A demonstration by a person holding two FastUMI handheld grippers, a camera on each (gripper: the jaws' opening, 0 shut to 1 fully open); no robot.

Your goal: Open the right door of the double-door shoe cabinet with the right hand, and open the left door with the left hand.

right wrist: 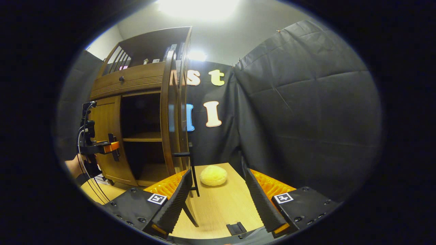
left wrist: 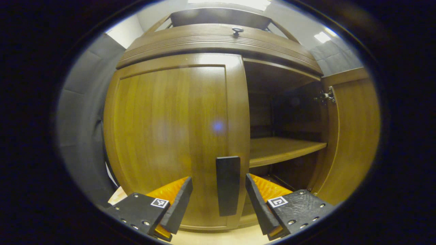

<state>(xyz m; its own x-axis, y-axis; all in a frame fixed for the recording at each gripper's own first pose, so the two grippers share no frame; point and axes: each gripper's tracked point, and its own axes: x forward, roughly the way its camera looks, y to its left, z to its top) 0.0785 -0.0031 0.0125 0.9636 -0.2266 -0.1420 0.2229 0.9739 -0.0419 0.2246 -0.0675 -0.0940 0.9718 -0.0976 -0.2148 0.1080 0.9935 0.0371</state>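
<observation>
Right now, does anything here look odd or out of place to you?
One thing: a pale yellow, puffy round lump sits on the wooden floor beside the open right door of the shoe cabinet, where it doesn't seem to belong. I cannot tell what it is.

text: none legible | square coded markers on left hand-held gripper [left wrist: 218, 200] fingers

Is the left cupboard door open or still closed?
Closed. The left door sits flat across the cabinet front, while the right door swings wide, showing a shelf.
</observation>
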